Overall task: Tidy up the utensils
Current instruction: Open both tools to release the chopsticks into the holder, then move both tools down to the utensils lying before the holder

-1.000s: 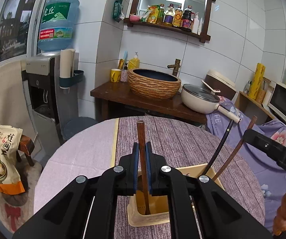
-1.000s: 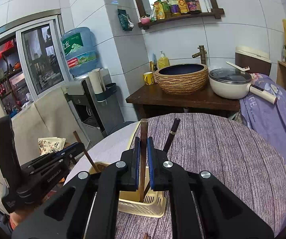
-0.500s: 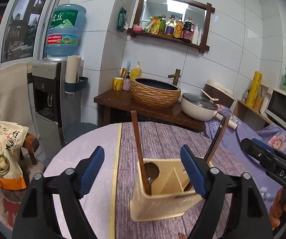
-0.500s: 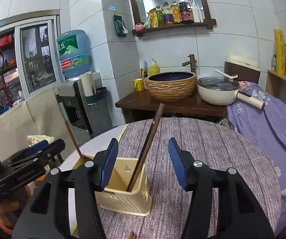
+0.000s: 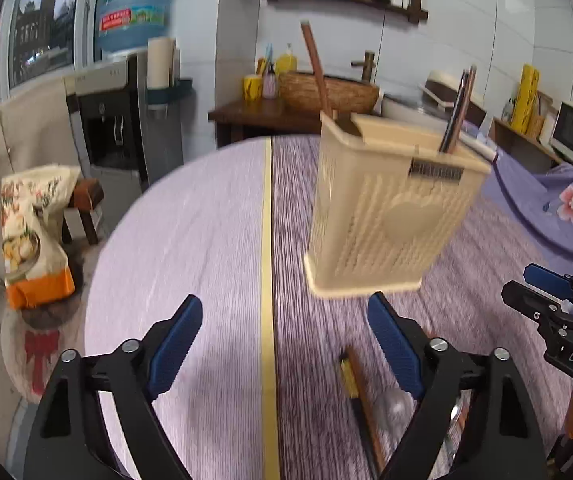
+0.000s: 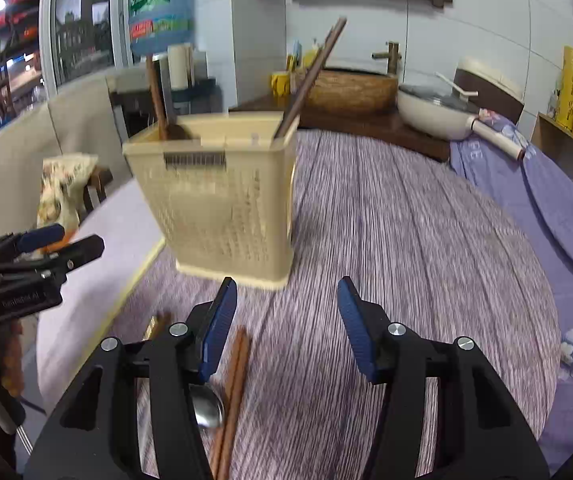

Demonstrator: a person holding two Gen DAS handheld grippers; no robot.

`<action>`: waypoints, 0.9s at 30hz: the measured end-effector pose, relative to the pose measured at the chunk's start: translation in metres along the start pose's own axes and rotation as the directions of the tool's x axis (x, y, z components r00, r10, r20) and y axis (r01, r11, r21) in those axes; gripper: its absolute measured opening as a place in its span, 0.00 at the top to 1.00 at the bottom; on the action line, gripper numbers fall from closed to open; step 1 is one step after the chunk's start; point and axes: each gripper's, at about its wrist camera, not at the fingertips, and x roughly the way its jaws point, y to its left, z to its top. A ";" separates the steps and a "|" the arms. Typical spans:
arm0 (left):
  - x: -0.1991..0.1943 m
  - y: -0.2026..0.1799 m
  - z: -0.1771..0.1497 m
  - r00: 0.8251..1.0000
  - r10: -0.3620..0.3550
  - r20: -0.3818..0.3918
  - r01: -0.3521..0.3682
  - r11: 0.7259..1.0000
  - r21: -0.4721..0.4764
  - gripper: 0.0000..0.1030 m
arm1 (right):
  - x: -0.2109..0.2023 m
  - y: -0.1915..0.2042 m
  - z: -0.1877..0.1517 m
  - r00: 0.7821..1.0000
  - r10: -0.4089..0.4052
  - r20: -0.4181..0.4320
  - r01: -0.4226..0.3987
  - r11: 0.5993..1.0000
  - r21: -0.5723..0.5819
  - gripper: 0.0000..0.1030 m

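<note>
While nothing sits between them, both tongs, left [image 5: 282, 346] and right [image 6: 284, 330], agape (left wider).

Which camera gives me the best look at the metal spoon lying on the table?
The right wrist view: the metal spoon lies beside brown chopsticks, its bowl sharp. The left wrist view shows it blurred, partly behind the left gripper.

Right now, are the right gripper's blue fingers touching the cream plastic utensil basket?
Apart. The right wrist view shows purple tablecloth between the right gripper and the cream plastic utensil basket.
</note>
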 end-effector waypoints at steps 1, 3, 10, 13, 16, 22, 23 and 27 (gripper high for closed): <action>0.003 0.000 -0.006 1.000 -0.004 -0.021 0.004 1.000 0.004 0.30 | 0.004 0.000 -0.007 1.000 0.003 -0.020 -0.003 1.000 0.005 0.49; 0.011 -0.002 -0.018 0.997 -0.027 -0.074 0.029 0.999 0.016 0.40 | 0.012 -0.002 -0.020 0.998 0.020 -0.065 -0.019 0.999 0.027 0.49; 0.025 -0.004 -0.042 0.986 -0.060 -0.154 0.064 0.998 0.020 0.58 | 0.035 -0.001 -0.041 0.984 0.064 -0.169 -0.058 0.997 0.042 0.49; 0.028 -0.007 -0.041 0.983 -0.073 -0.166 0.078 0.997 0.025 0.59 | 0.045 0.000 -0.043 0.976 0.089 -0.200 -0.079 0.995 0.060 0.50; 0.032 -0.013 -0.043 0.981 -0.080 -0.178 0.090 0.995 0.049 0.59 | 0.055 -0.003 -0.046 0.966 0.118 -0.231 -0.101 0.991 0.085 0.53; 0.040 -0.019 -0.043 0.978 -0.064 -0.201 0.084 0.992 0.091 0.59 | 0.064 0.000 -0.042 0.957 0.116 -0.265 -0.102 0.993 0.063 0.54; 0.041 -0.020 -0.043 0.977 -0.060 -0.205 0.081 0.992 0.096 0.59 | 0.064 0.000 -0.040 0.956 0.114 -0.270 -0.102 0.993 0.056 0.54; 0.043 -0.023 -0.040 0.976 -0.054 -0.209 0.080 0.990 0.118 0.59 | 0.069 0.001 -0.034 0.949 0.116 -0.294 -0.108 0.993 0.043 0.54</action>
